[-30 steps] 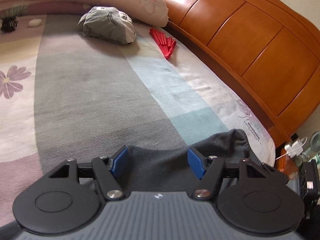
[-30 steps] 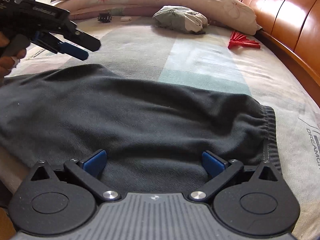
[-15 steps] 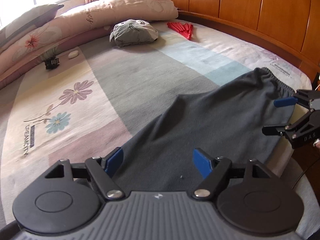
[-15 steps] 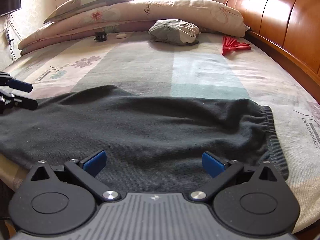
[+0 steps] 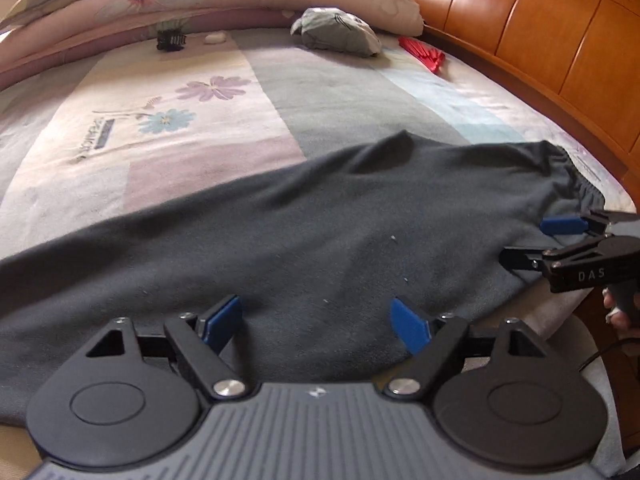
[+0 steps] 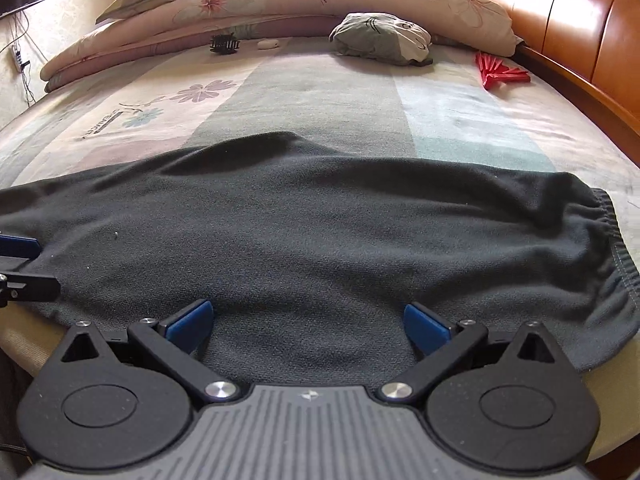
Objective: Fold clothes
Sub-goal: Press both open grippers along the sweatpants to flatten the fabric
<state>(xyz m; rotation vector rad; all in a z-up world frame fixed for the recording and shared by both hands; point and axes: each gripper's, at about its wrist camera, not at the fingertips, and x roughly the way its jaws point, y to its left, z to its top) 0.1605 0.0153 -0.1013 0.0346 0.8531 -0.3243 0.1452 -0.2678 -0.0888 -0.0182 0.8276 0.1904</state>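
Dark grey sweatpants (image 5: 304, 232) lie flat across the near edge of the bed, with the elastic waistband (image 6: 616, 248) at the right end. My left gripper (image 5: 316, 316) hovers low over the leg part, its jaws opening, the cloth beneath them and nothing pinched. In the right wrist view this left gripper (image 6: 24, 262) shows at the left edge. My right gripper (image 6: 308, 316) stands open over the cloth near the waistband, gripping nothing. The left wrist view shows the right gripper (image 5: 536, 242) at the far right, beside the waistband (image 5: 576, 184), held by a hand.
A patterned bedspread (image 6: 320, 92) covers the bed. At the back lie long pillows (image 6: 320, 0), a bunched grey cloth (image 6: 380, 38), a red fan (image 6: 500, 72), a black hair clip (image 6: 224, 44) and a small white object (image 6: 269, 44). A wooden headboard (image 5: 540, 40) runs along the right.
The left gripper has swung from the waistband end leftwards along the sweatpants, and its jaws stand wider. In the right wrist view it has slid from the upper left to the left edge.
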